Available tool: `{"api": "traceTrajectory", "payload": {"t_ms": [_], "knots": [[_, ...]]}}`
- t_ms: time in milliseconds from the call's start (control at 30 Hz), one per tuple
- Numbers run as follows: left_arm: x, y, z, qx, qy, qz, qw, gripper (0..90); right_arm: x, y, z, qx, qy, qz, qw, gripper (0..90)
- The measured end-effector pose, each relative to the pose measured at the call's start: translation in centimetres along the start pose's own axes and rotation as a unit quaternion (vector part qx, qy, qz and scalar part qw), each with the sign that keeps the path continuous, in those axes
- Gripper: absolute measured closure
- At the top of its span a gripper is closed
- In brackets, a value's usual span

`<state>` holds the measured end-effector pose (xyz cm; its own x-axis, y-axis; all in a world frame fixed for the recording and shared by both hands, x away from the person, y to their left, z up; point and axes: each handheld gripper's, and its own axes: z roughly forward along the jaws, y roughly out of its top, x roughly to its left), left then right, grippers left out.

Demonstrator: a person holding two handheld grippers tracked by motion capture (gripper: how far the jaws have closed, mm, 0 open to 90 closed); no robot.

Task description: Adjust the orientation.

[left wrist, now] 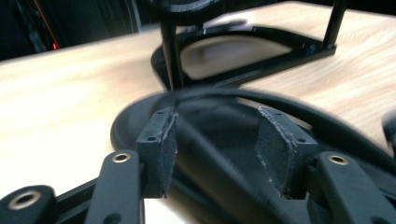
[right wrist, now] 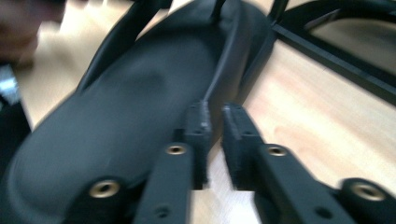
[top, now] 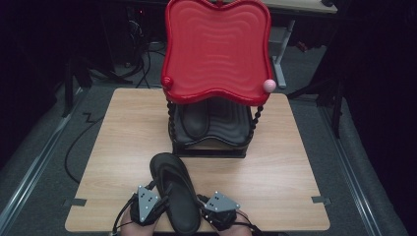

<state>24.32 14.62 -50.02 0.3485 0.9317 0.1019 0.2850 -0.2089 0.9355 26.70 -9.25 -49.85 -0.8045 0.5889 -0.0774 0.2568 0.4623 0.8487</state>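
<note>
Your left gripper [top: 158,202] gapes wide over the black flip-flop [top: 176,191], your right gripper [top: 206,205] sits nearly closed beside its edge holding nothing, both on the pale wooden table [top: 285,162], the red-topped shoe rack [top: 216,46] beyond, dark room behind, no readable writing

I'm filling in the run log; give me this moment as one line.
left gripper: open at flip-flop strap | right gripper: nearly closed at its edge, grip unclear | second shoe: lower shelf of red-topped rack
</note>
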Motion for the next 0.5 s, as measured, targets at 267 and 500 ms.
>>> {"api": "traceTrajectory", "payload": {"t_ms": [267, 500], "knots": [[-0.2, -0.6, 0.3, 0.013, -0.001, -0.001, 0.9999, 46.4, -0.6, 2.3, 2.4, -0.026, -0.003, 0.028, 0.9993, 59.4], [-0.1, -0.8, 0.0, 0.021, -0.006, -0.047, 0.9986, 47.4, -1.0, 2.4, 4.8, -0.011, 0.002, 0.055, 0.9984, 71.6]]}}
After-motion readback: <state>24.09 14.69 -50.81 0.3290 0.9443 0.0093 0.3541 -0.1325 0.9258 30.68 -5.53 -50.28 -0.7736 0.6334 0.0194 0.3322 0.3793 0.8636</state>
